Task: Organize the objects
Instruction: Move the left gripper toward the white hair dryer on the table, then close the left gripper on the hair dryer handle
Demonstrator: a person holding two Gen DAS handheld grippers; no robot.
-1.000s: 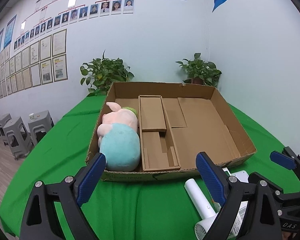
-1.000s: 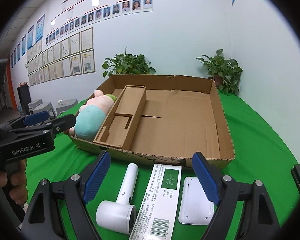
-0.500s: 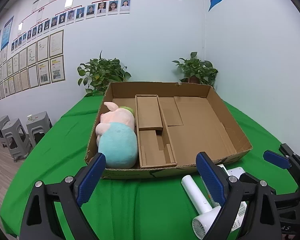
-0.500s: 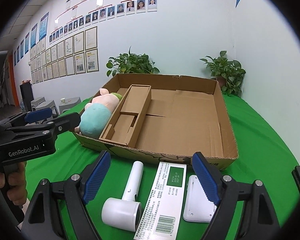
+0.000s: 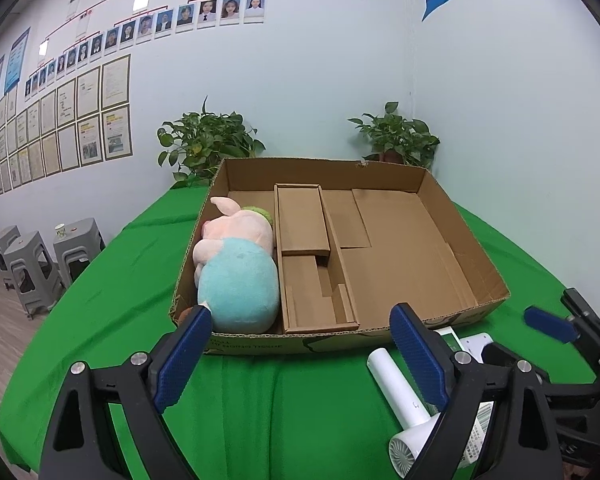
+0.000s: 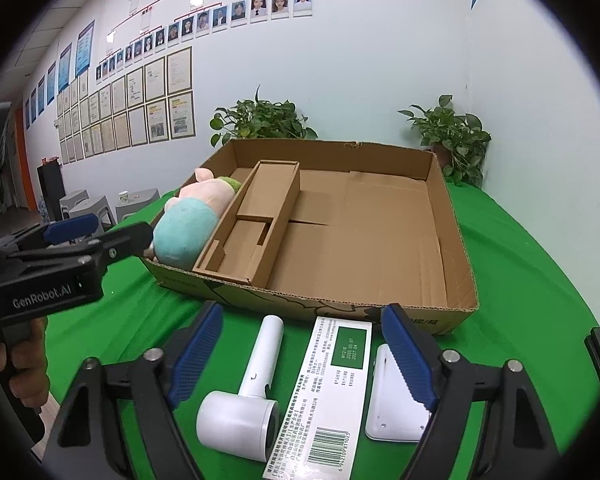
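Meanwhile both grippers, left (image 5: 296,348) and right (image 6: 302,344), are hovering spread wide and holding nothing, while the pink-and-teal plush pig (image 5: 236,268) is lying along the shallow brown cardboard box's (image 6: 454,240) left wall; the white handheld fan (image 6: 246,396), long white printed carton (image 6: 332,396) and flat white device (image 6: 392,404) are sitting just outside its near edge.

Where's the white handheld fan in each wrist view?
Left wrist: white handheld fan at lower right, partly behind the left gripper's right finger.
Right wrist: fan at bottom centre, between the right gripper's open fingers.
Shared landmark: cardboard box holding the plush pig.
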